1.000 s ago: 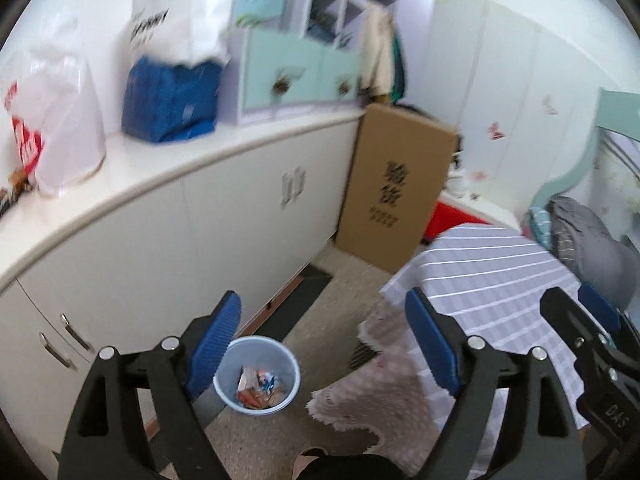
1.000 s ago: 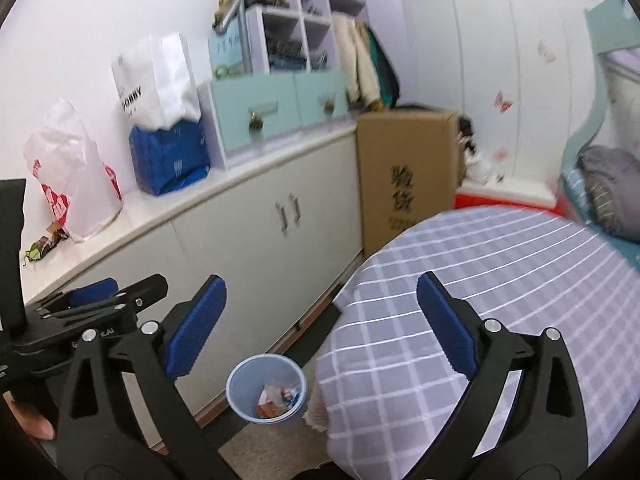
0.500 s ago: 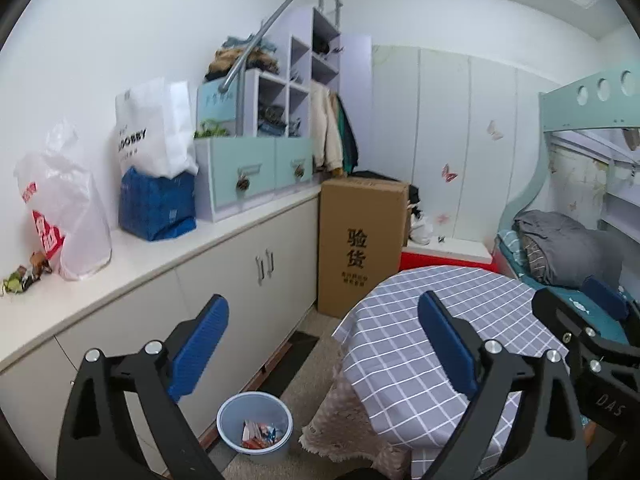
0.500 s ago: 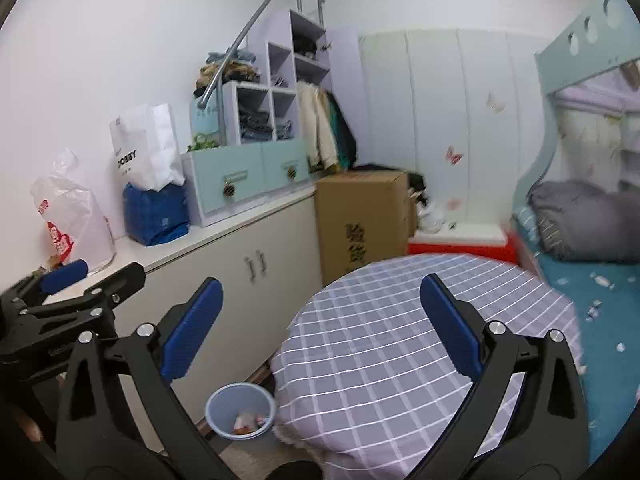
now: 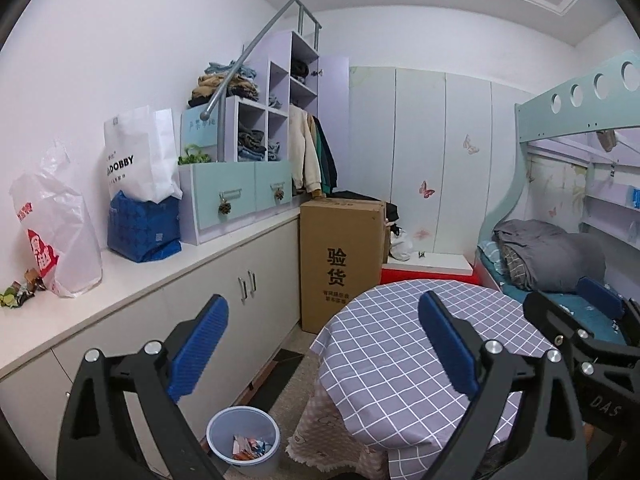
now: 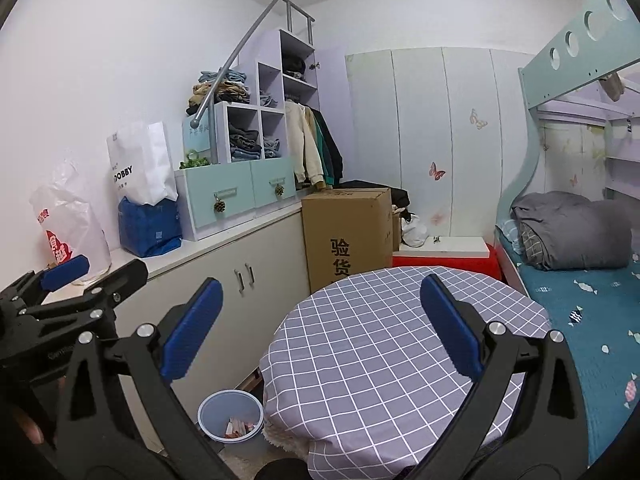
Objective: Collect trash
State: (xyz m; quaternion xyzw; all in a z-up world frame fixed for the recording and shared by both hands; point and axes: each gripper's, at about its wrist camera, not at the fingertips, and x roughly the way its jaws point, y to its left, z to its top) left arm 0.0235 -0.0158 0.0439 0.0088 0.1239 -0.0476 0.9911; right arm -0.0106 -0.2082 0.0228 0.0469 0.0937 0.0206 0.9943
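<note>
A pale blue trash bin (image 5: 243, 440) stands on the floor between the white cabinets and the round table, with wrappers (image 5: 247, 449) inside. It also shows in the right wrist view (image 6: 230, 416). My left gripper (image 5: 322, 346) is open and empty, held high above the bin and table. My right gripper (image 6: 318, 328) is open and empty over the checked tablecloth (image 6: 384, 356). Small wrappers (image 5: 20, 290) lie on the countertop at far left.
A white counter (image 5: 168, 268) carries a plastic bag (image 5: 56, 236), a blue bag (image 5: 142, 228) and drawer units. A tall cardboard box (image 5: 340, 260) stands behind the table. A bunk bed (image 6: 580, 280) with a grey blanket is at right.
Both grippers have risen and tilted up, from looking down at the bin and floor to a level view of the room. Both stay open and empty.
</note>
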